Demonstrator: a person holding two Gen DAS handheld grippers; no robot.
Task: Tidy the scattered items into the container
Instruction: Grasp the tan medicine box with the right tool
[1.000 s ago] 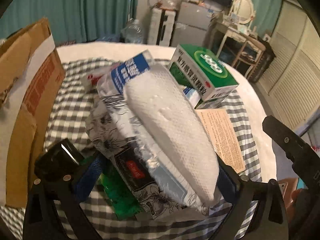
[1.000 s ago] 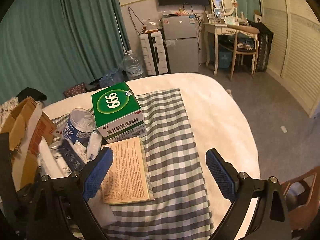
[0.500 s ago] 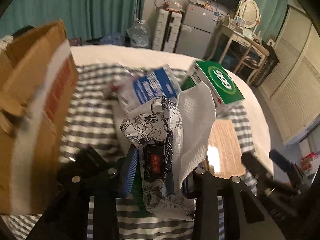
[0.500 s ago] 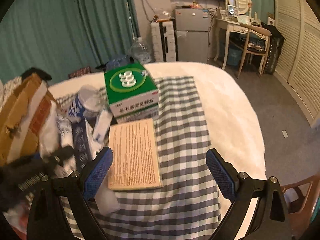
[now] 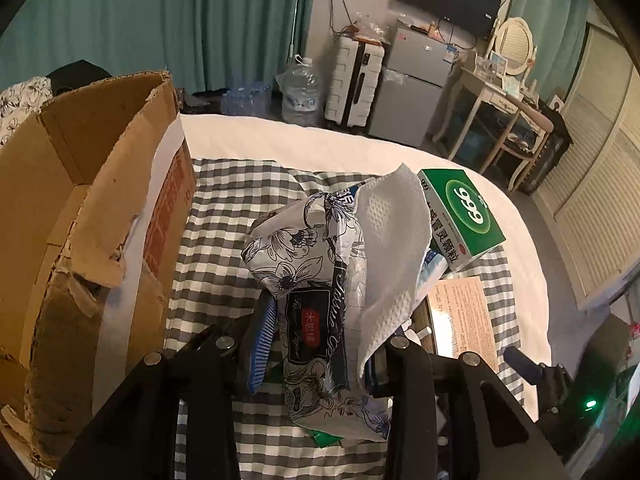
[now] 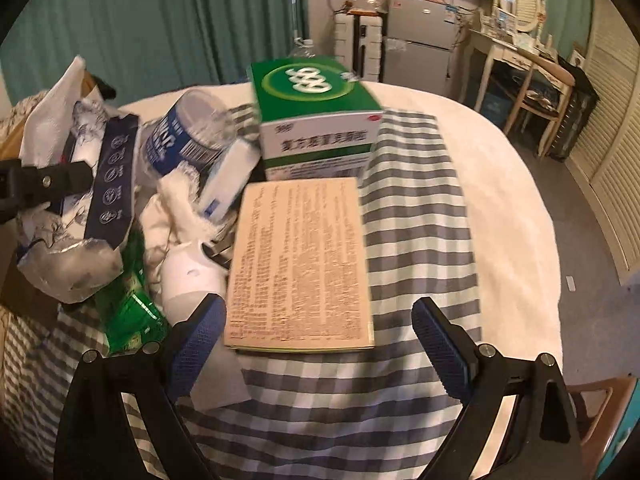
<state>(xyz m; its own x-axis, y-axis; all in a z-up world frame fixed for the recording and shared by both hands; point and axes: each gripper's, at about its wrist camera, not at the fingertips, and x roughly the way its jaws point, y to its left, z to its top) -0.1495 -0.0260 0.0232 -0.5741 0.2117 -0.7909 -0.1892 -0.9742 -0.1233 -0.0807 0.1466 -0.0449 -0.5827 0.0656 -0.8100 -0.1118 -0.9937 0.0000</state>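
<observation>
My left gripper is shut on a floral tissue pack with a white tissue sticking out, held above the checked cloth. The open cardboard box stands just to its left. My right gripper is open and empty, its fingers either side of the near edge of a tan printed booklet. A green 999 medicine box stands behind the booklet. A crushed blue-labelled bottle, a green packet and a white item lie at its left. The tissue pack also shows there.
The round table has a white top with the checked cloth down its middle. A wooden chair is at the near right. Behind the table are teal curtains, a suitcase, a small fridge and a dressing table.
My left gripper closed on the tissue pack and lifted it, and the cardboard box now looms closer on the left. My right gripper moved forward over the booklet.
</observation>
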